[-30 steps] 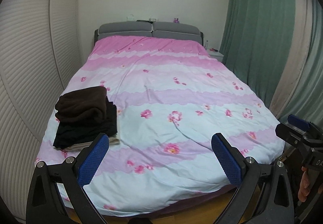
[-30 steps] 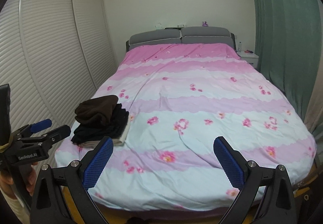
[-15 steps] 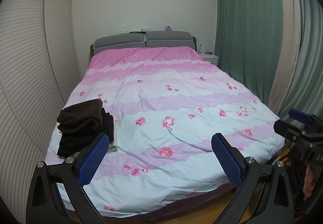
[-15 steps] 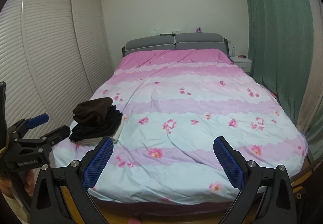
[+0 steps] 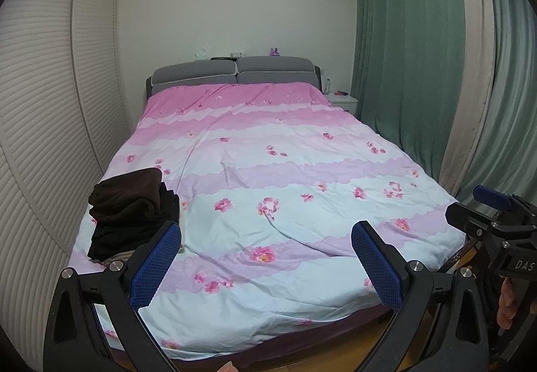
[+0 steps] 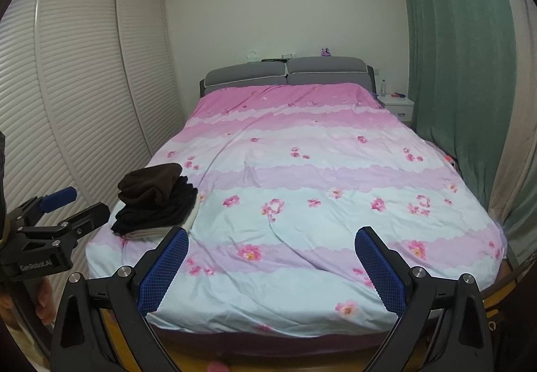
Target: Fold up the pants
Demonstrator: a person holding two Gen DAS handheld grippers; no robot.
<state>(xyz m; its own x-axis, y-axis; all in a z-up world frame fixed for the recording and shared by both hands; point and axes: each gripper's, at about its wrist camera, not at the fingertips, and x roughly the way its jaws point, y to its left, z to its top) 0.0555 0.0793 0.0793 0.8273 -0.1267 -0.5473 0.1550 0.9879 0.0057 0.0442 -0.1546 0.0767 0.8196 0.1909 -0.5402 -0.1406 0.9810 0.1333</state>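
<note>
A stack of folded clothes lies at the bed's near left corner: brown pants (image 5: 129, 194) (image 6: 151, 185) on top, black garments (image 5: 134, 231) (image 6: 161, 214) below, a pale piece at the bottom. My left gripper (image 5: 265, 247) is open and empty, held off the foot of the bed; it also shows at the left of the right wrist view (image 6: 70, 211). My right gripper (image 6: 272, 252) is open and empty, also off the foot of the bed; it shows at the right of the left wrist view (image 5: 483, 214). Neither touches the clothes.
The bed (image 5: 285, 170) has a pink and pale blue floral cover and a grey headboard (image 5: 235, 73). A louvred wardrobe (image 5: 43, 123) runs along the left. Green curtains (image 5: 419, 70) hang on the right, with a white nightstand (image 5: 342, 101) beside them.
Both grippers have drawn back from the bed and risen; the bed and the folded stack look smaller and farther. Both stay open and empty.
</note>
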